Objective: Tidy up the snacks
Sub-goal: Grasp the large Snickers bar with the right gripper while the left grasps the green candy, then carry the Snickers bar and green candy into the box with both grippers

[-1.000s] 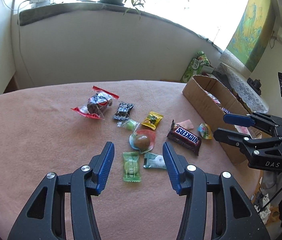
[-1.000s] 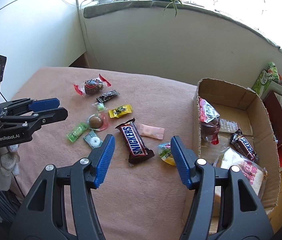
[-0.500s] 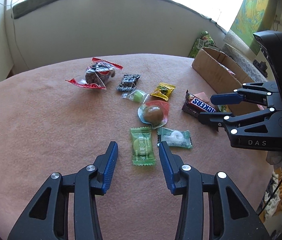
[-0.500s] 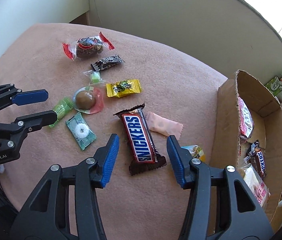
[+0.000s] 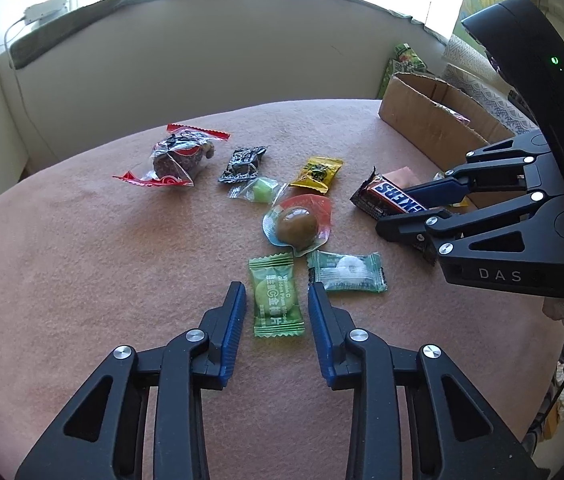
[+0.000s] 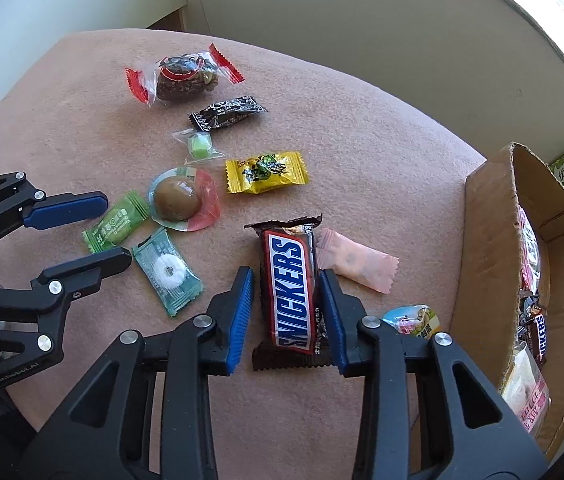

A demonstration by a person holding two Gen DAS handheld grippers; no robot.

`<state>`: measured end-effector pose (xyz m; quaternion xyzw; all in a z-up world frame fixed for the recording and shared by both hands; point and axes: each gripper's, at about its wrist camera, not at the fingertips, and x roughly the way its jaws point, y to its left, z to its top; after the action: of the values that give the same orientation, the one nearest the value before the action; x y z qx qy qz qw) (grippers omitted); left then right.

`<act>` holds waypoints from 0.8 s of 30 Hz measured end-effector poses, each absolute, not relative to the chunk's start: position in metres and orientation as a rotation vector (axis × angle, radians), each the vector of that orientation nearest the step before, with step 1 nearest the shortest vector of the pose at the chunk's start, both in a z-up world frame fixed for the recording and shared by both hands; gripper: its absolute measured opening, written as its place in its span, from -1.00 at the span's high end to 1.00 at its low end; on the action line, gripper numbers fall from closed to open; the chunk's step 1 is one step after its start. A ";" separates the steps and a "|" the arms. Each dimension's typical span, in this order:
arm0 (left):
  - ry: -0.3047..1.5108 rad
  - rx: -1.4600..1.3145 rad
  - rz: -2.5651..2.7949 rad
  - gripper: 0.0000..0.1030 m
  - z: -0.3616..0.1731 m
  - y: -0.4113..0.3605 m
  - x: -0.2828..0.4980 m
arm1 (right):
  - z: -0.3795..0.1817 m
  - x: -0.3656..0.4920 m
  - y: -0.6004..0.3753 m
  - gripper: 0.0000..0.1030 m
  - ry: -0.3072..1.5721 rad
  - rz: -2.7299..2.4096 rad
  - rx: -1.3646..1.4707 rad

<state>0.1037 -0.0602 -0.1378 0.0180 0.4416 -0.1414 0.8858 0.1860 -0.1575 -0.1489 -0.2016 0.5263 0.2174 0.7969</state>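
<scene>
Several wrapped snacks lie on a pink cloth. My left gripper (image 5: 277,293) is open, its jaws on either side of a light green candy packet (image 5: 276,295), not pinching it. My right gripper (image 6: 286,278) is open, its jaws on either side of a Snickers bar (image 6: 292,292) with small gaps. The Snickers bar also shows in the left wrist view (image 5: 391,200), partly behind the right gripper (image 5: 413,210). The left gripper shows in the right wrist view (image 6: 98,232) around the green packet (image 6: 116,222). A cardboard box (image 6: 485,248) on the right holds several snacks.
Other snacks: a teal mint packet (image 5: 345,271), a round brown candy (image 5: 297,224), a yellow packet (image 5: 315,174), a black packet (image 5: 242,164), a red-ended clear bag (image 5: 176,156), a pink packet (image 6: 355,260). A wall rises behind the table.
Both grippers have moved down and forward. The left jaws now flank the green packet, the right jaws flank the Snickers bar. Both have narrowed.
</scene>
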 end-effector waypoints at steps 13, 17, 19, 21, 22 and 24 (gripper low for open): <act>0.907 0.010 -0.286 0.62 -0.135 -0.050 0.098 | -0.148 0.183 -0.160 0.42 1.122 0.476 -0.387; 0.894 0.008 -0.286 0.62 -0.130 -0.048 0.095 | -0.145 0.182 -0.164 0.42 1.112 0.479 -0.372; 0.887 0.004 -0.287 0.62 -0.128 -0.047 0.093 | -0.142 0.181 -0.166 0.42 1.106 0.481 -0.367; 0.880 -0.006 -0.288 0.62 -0.124 -0.046 0.090 | -0.138 0.176 -0.170 0.42 1.099 0.483 -0.361; 0.877 -0.013 -0.290 0.62 -0.122 -0.044 0.089 | -0.135 0.175 -0.173 0.43 1.094 0.484 -0.355; 0.870 -0.025 -0.295 0.62 -0.117 -0.040 0.085 | -0.128 0.174 -0.178 0.43 1.082 0.486 -0.339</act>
<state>0.0846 -0.0395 -0.1173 -0.0119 0.4197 -0.1426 0.8963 0.1739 -0.1784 -0.1279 -0.1592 0.5075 0.2278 0.8156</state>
